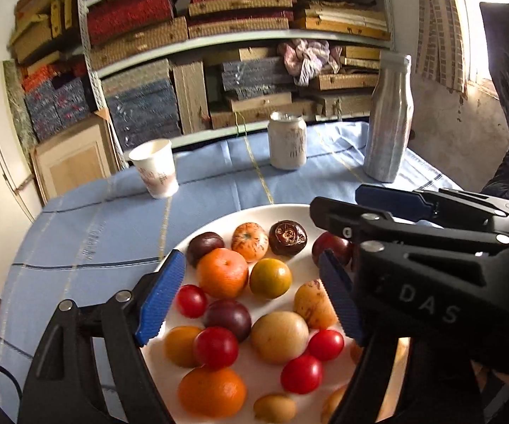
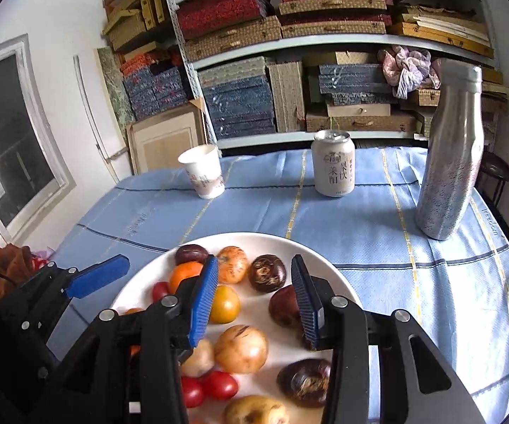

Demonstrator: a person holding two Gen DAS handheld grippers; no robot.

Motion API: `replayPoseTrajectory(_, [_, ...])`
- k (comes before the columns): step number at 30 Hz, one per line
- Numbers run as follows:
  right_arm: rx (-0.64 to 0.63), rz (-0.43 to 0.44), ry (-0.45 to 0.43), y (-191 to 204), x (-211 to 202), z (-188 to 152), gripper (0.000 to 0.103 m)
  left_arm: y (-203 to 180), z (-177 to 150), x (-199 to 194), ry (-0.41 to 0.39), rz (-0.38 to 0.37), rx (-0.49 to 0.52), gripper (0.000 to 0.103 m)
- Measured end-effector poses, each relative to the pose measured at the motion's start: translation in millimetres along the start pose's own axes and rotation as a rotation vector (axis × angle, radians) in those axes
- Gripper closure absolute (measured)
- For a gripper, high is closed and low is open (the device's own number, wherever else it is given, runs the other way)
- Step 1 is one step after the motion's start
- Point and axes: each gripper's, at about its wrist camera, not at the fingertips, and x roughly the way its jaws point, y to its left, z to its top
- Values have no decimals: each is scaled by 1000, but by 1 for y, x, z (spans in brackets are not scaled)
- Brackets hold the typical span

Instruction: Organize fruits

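My left gripper [image 1: 250, 293] and right gripper [image 2: 254, 300] are both spread above the fruits [image 1: 270, 277], crowded on the plate [image 2: 325, 258]. Closing carelessly may push neighbours, and round ones could roll off.
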Motion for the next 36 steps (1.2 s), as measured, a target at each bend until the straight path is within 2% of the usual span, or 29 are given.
replayPoseTrajectory(8, [-2, 44, -52, 26, -53, -5, 60, 11, -18, -63, -46, 24, -17, 22])
replayPoseTrajectory(13, [-15, 70, -103, 43, -102, -16, 58, 10, -28, -104, -86, 28, -18, 19])
replayPoseTrajectory(15, [-12, 78, -138, 47, -126, -27, 45, 7, -36, -123, -106, 23, -17, 16])
replayPoseTrajectory(22, [-32, 65, -276, 55, -198, -86, 40, 2, -80, -181, -162, 1, -44, 7])
replayPoseTrajectory(26, [-40, 46, -318, 55, -218, -126, 16, 6, -106, -196, -157, -2, -59, 6])
replayPoseTrajectory(29, [-45, -5, -285, 47, -212, -154, 4, 12, -132, -197, -132, 3, -91, 5])
replayPoseTrajectory(31, [-46, -53, -198, 38, -198, -170, 4, 16, -147, -192, -103, 8, -102, 5])
replayPoseTrajectory(33, [-19, -125, -97, 30, -182, -175, 4, 19, -165, -182, -26, 47, -96, 5])
replayPoseTrajectory(34, [7, -146, -61, 25, -177, -175, 4, 22, -164, -176, 6, 50, -98, 5])
replayPoseTrajectory(35, [25, -148, -48, 22, -174, -174, 4, 26, -163, -172, 46, 72, -111, 5])
replayPoseTrajectory(36, [51, -139, -39, 20, -171, -173, 3, 27, -164, -171, 46, 87, -117, 5])
